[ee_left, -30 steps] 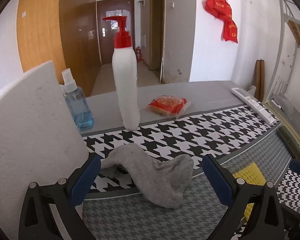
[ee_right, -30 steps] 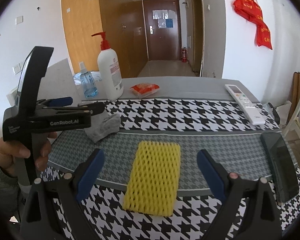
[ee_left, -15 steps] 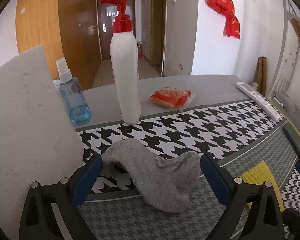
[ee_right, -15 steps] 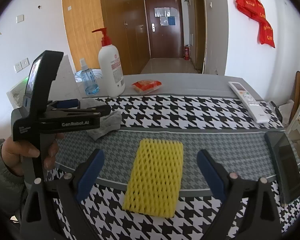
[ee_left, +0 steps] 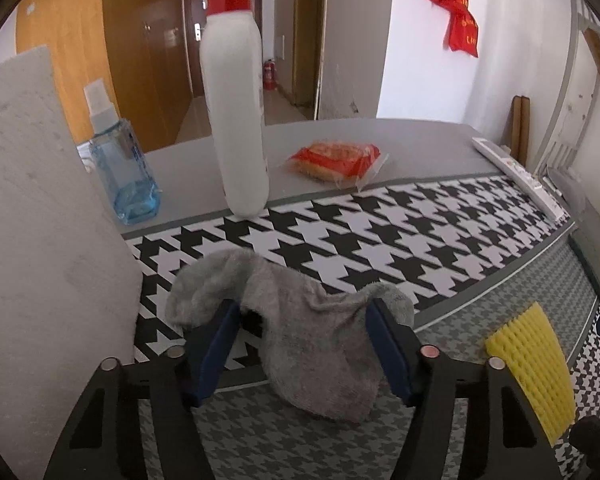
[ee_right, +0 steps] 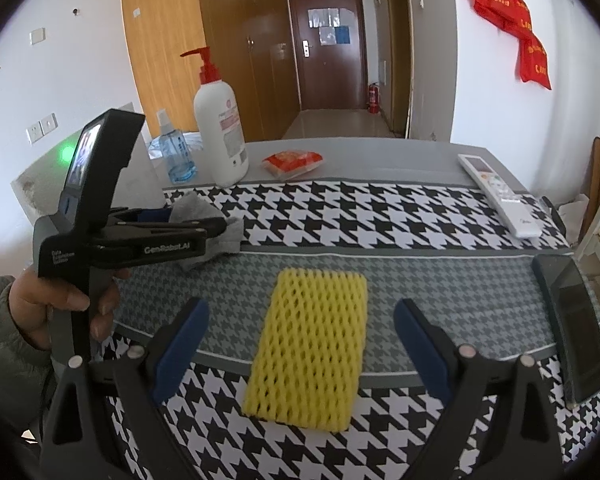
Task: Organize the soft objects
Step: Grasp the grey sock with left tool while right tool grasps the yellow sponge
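Observation:
A crumpled grey sock [ee_left: 300, 320] lies on the houndstooth cloth; it also shows in the right wrist view [ee_right: 204, 220]. My left gripper [ee_left: 306, 352] is open with its blue-padded jaws on either side of the sock, low over it. A yellow foam net sleeve [ee_right: 312, 344] lies flat on the grey band of the cloth; its end shows in the left wrist view [ee_left: 528, 364]. My right gripper [ee_right: 300, 352] is open and empty, just in front of the sleeve, jaws wider than it.
A white pump bottle [ee_left: 238, 120], a blue spray bottle [ee_left: 120, 168] and a red snack packet [ee_left: 336, 160] stand at the back. A white foam board [ee_left: 40, 240] rises at the left. A remote [ee_right: 500, 196] and a phone [ee_right: 576, 332] lie at the right.
My left gripper has moved forward and down, so the sock now sits between its jaws, which have narrowed somewhat. The right gripper has hardly moved.

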